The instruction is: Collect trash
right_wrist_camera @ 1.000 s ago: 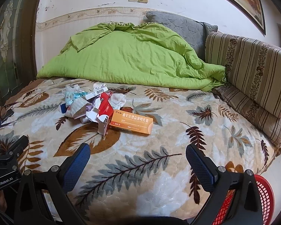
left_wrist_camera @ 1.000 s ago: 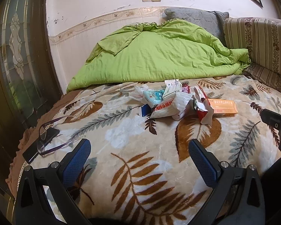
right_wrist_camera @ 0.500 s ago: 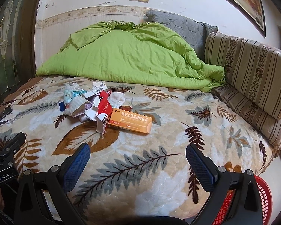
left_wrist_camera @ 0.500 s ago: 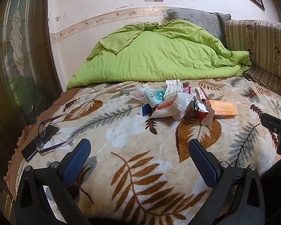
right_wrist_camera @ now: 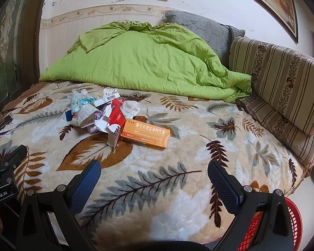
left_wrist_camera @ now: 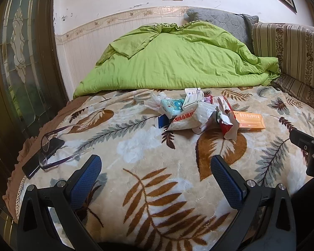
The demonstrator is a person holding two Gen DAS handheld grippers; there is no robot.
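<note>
A heap of trash lies mid-bed on the leaf-patterned blanket: crumpled white wrappers, a teal tissue pack, a torn red carton and an orange box. From the right wrist view the same heap sits left of centre, the orange box nearest. My left gripper hovers open over the blanket well short of the heap, nothing between its fingers. My right gripper is open too, empty, near the bed's front edge.
Glasses rest on a dark phone at the bed's left edge. A green duvet is bunched at the back, striped cushions along the right. A red mesh basket stands on the floor at lower right.
Both grippers have edged forward slightly toward the trash heap, which looks a little larger and closer. Both stay open.
</note>
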